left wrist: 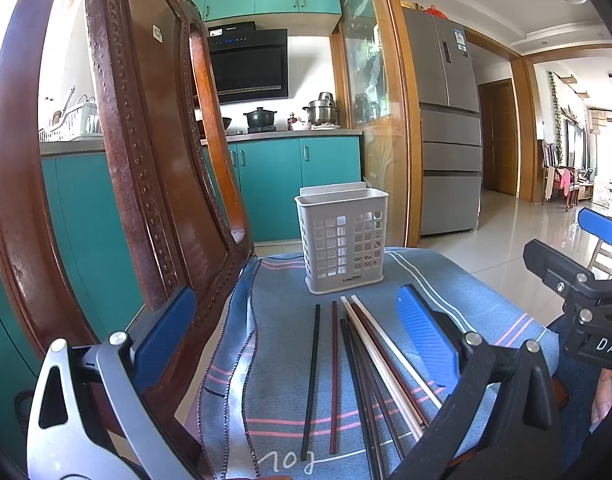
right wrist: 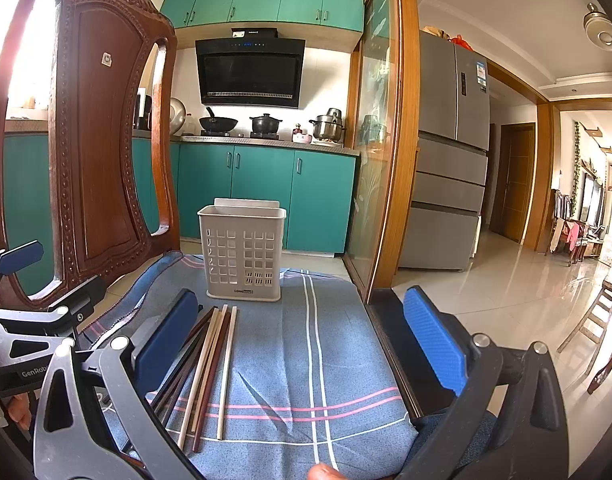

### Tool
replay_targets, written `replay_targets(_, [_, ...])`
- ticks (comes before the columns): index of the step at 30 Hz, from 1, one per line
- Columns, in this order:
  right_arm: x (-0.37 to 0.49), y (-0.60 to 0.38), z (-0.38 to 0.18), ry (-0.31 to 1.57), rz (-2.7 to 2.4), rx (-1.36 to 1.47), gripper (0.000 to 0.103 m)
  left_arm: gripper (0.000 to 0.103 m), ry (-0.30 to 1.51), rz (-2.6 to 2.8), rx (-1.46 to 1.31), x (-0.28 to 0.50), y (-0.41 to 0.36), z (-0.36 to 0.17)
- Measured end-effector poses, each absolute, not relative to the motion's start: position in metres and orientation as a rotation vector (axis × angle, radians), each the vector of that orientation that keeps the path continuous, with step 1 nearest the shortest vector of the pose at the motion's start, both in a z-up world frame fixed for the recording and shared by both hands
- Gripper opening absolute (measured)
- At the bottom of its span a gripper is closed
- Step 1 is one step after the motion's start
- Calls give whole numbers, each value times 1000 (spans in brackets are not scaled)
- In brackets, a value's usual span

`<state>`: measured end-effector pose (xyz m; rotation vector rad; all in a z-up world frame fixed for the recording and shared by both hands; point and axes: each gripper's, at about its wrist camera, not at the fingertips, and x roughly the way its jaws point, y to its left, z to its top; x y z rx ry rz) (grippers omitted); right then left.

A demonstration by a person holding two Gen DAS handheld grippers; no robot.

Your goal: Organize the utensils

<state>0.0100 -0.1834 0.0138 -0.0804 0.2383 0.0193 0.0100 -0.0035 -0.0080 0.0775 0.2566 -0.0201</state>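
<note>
While both grippers gape (empty), chopsticks (left wrist: 370, 364) lie before holder (left wrist: 342, 240).

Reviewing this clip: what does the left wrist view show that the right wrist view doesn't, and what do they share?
Only the left wrist view shows a black chopstick and a dark red one lying apart from the bundle, plus a dish rack on the counter. Only the right wrist view shows a wok on the stove. Both share the white utensil holder standing empty on the blue cloth, the chopstick bundle before it, the wooden chair back, and both grippers open, holding nothing.
</note>
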Motion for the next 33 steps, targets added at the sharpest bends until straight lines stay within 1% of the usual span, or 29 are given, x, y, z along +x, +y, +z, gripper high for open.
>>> replay_targets(26, [16,-183,10,256,21,-89,100,100,269,-27,80,10,-8,-6])
replay_targets(29, [41,-185,9,335,-36,-150,100,100,317,-62,68,18,-6,-10])
replay_targets(31, [74,-190,2,484,-54,-181,100,100,394,-112,31,29,-4,-16])
replay_targets(33, [94,-199,-2,564,-13,-138,100,100,478,-155,-6,41,-4,-23])
